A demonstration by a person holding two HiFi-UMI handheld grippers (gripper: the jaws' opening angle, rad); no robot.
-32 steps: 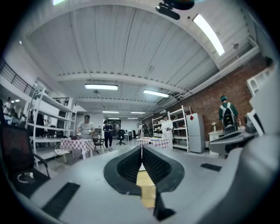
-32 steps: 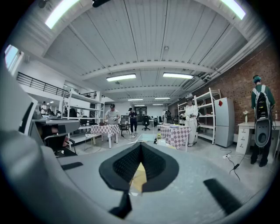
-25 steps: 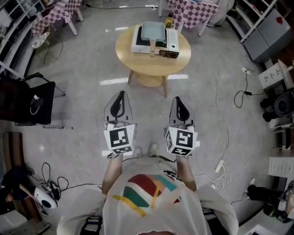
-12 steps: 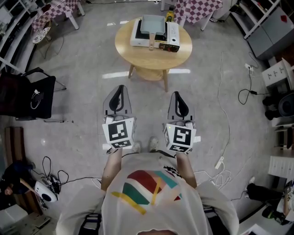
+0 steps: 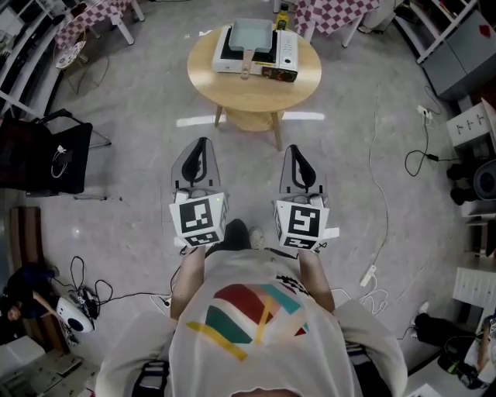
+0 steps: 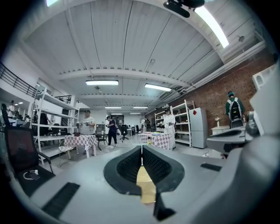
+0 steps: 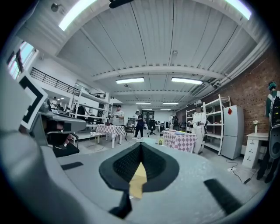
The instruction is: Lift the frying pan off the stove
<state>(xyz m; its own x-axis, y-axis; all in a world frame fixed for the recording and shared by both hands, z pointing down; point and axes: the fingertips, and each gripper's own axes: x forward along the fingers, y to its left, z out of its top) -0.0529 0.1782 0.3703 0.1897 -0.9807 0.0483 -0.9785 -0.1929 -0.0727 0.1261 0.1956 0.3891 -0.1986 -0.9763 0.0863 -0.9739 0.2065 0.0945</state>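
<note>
A grey square frying pan [image 5: 252, 35] with a wooden handle [image 5: 246, 67] sits on a white portable stove [image 5: 284, 59], on a round wooden table [image 5: 256, 91] at the top of the head view. My left gripper [image 5: 201, 144] and right gripper [image 5: 295, 150] are held level side by side over the floor, well short of the table. In the left gripper view the left gripper [image 6: 141, 147] has its jaws pressed together with nothing between them. The right gripper [image 7: 141, 145] looks the same in the right gripper view. Neither gripper view shows the pan.
A black chair [image 5: 46, 159] stands at the left. Cables [image 5: 380, 178] trail over the floor at the right. Tables with checked cloths [image 5: 101, 15] and shelving lie behind the round table. Several people [image 6: 87, 127] stand far off in the room.
Both grippers have moved a little forward toward the round table along with the person, and a dark shoe now shows between them. Both jaws stay shut.
</note>
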